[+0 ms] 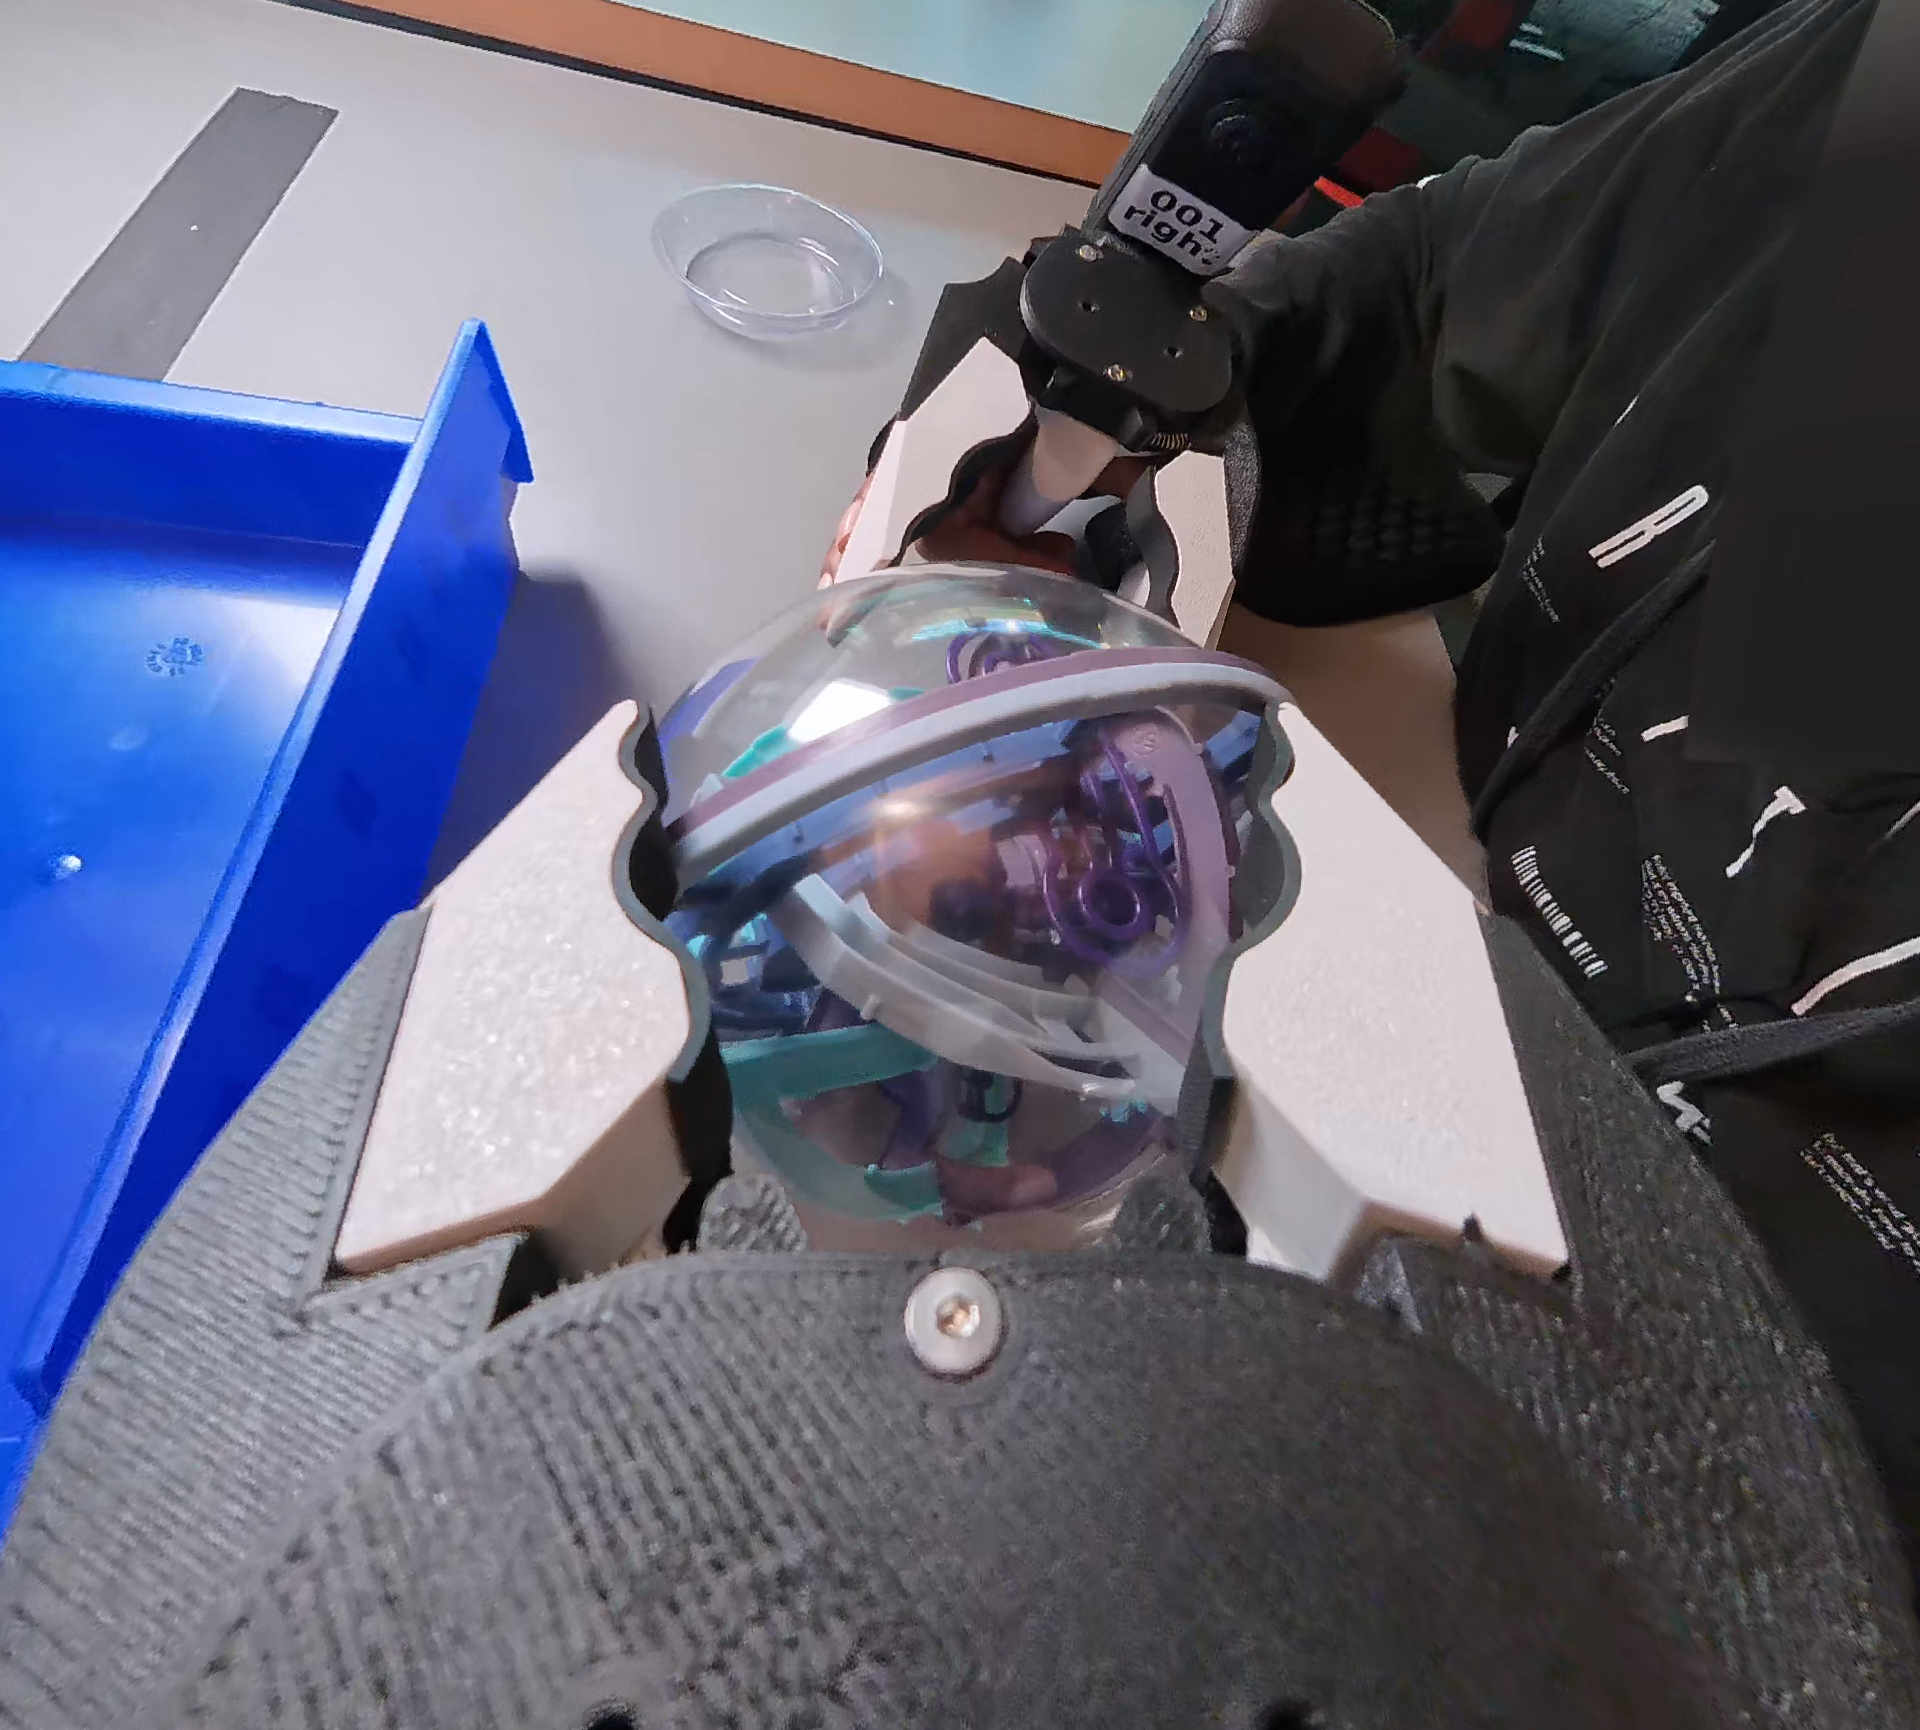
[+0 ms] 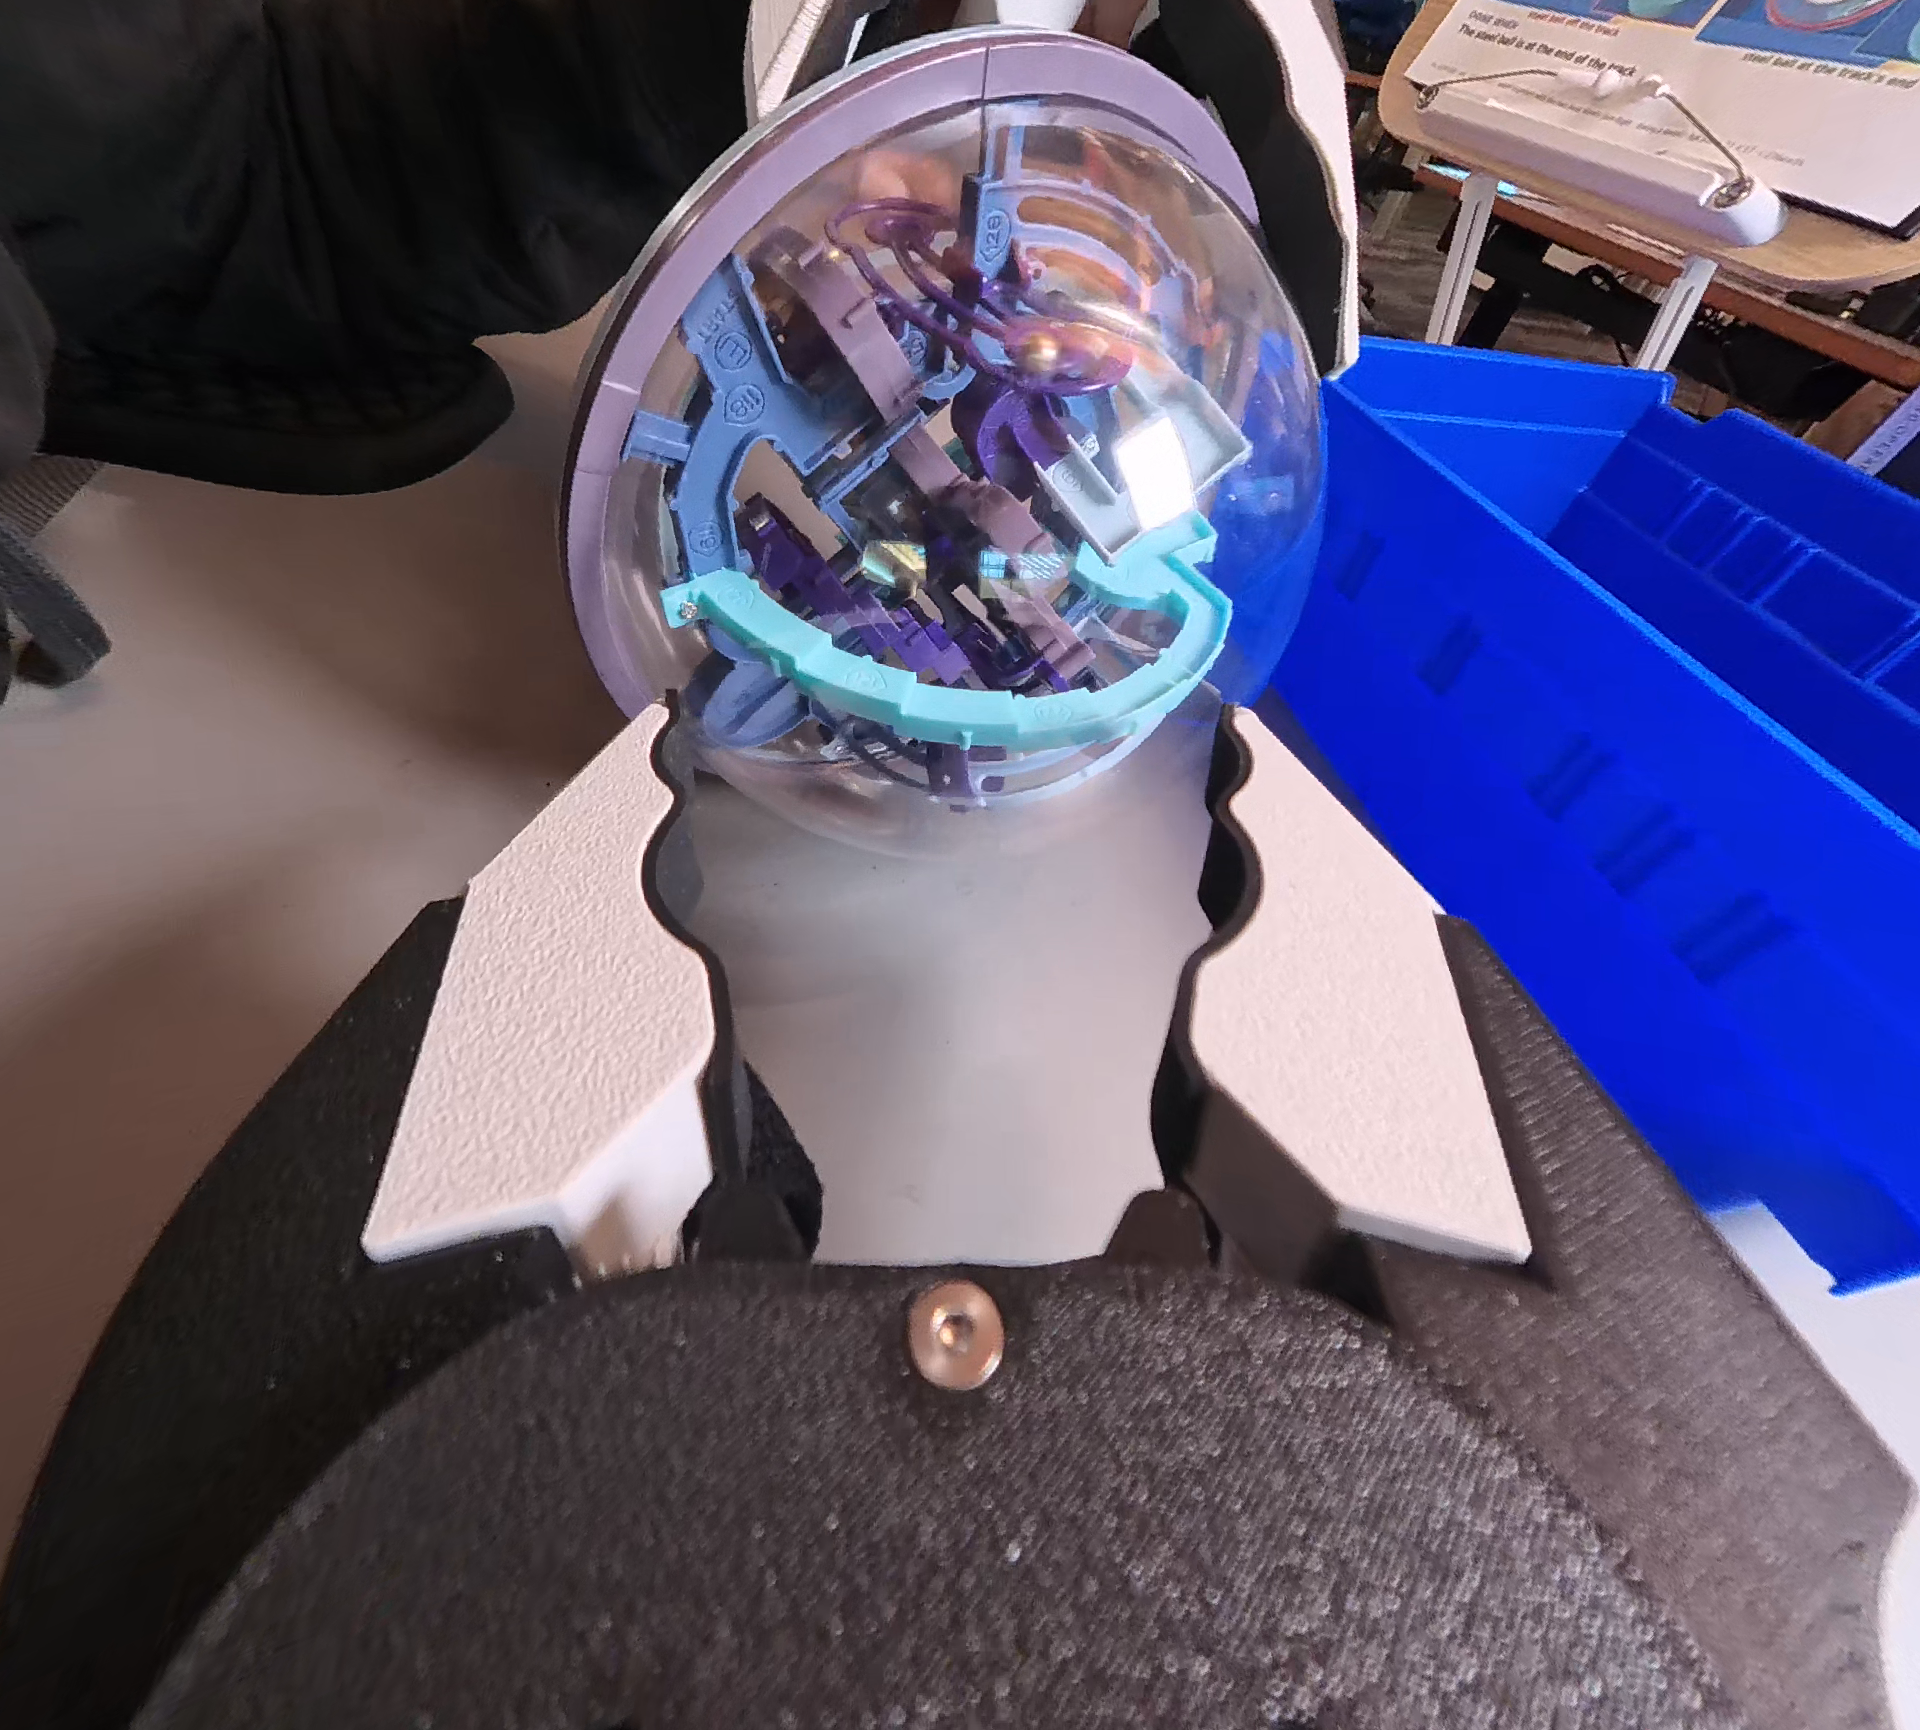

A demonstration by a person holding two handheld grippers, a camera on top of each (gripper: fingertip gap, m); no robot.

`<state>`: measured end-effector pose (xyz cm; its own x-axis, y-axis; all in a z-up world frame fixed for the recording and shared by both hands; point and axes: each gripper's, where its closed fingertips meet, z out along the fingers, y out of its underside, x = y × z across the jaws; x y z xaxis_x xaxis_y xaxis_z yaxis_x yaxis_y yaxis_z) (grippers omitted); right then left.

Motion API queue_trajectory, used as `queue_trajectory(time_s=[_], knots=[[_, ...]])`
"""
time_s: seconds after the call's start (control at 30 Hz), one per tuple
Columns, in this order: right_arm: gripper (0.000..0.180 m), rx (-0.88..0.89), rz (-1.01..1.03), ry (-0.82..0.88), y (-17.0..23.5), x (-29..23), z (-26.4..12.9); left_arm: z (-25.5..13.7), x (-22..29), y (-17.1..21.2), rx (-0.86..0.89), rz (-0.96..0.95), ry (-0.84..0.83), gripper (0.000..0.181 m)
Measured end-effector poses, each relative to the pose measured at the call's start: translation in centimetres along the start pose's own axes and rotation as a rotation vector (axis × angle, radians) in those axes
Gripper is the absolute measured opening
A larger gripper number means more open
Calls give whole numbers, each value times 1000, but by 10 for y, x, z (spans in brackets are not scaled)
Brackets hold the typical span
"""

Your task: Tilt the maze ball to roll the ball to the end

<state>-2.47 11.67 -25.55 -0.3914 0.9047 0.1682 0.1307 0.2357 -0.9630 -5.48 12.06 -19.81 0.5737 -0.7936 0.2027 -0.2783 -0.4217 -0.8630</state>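
The maze ball [image 1: 935,849] is a clear sphere with a lilac ring and blue, purple and teal tracks inside. It is held off the table between both grippers. My left gripper [image 1: 956,724] is shut on its near half. My right gripper [image 1: 1039,579] clamps the far side. In the right wrist view the maze ball [image 2: 935,454] sits between the tips of my right gripper [image 2: 951,714], ring tilted to the left. A small metal ball [image 2: 1044,348] rests on a purple spiral track near the top. The left gripper's fingers [image 2: 1288,153] reach around from behind.
A blue plastic bin [image 1: 260,745] stands on the table left of the ball; it also shows in the right wrist view [image 2: 1610,745]. A clear shallow bowl [image 1: 769,262] lies farther back on the grey table [image 1: 468,226]. A person's black sleeve [image 1: 1662,433] is at the right. A clipboard with a sheet [image 2: 1662,18] stands behind.
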Motion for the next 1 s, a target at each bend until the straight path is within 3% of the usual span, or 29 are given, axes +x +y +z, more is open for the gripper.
queue_trajectory(time_s=[0.3, 0.57, 0.73, 1.0], knots=[[85, 43, 27, 17, -13, 4, -5, -6, -6, 1, 36, -31, 16, 111], [63, 11, 45, 37, -67, -21, -14, -5, -6, 0, 44, -46, -25, 111], [45, -54, 159, 142, -67, -41, -4, -8, -4, 1, 64, -46, -98, 111], [11, -129, 62, 458, -63, -29, 1, -13, -9, 3, 96, -104, -169, 110]])
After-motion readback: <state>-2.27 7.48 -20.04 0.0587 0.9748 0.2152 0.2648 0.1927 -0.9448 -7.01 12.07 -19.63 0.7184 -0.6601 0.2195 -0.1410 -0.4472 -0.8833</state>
